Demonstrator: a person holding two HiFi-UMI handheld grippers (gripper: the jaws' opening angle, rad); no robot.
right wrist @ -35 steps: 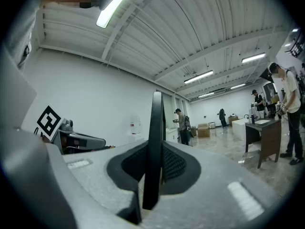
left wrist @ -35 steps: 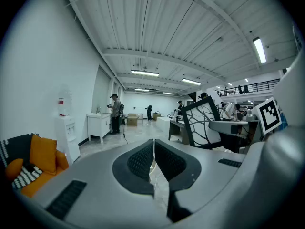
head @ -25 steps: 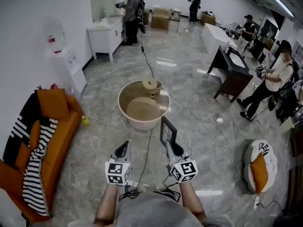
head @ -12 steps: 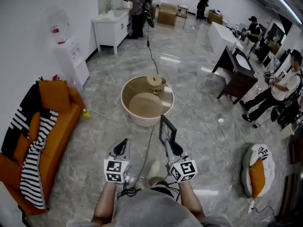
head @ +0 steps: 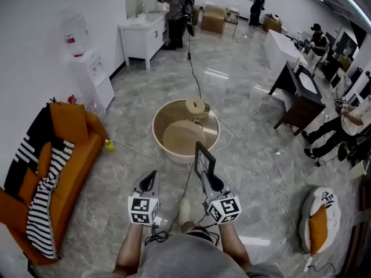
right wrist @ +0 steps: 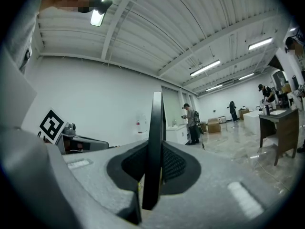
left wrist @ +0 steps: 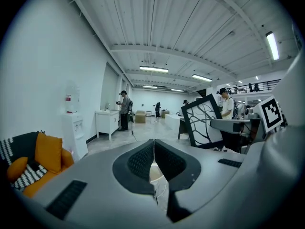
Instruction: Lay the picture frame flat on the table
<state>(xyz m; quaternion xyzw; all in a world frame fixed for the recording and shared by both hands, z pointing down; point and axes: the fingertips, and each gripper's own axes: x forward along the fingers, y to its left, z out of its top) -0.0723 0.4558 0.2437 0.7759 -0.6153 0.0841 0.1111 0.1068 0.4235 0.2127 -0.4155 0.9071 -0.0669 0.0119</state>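
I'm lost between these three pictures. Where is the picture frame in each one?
Head view: frame just below centre, upright in the right gripper.
Left gripper view: right of centre, seen face-on.
Right gripper view: dead centre, edge-on between the jaws.
Shared landmark: the white cabinet with a person standing by it.

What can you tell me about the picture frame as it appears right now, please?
The picture frame is a thin rectangle with a black border; the left gripper view shows a white panel with black branching lines. It stands upright in the air above the floor, edge-on to the right gripper, whose jaws clamp its lower edge. Nothing else touches it.
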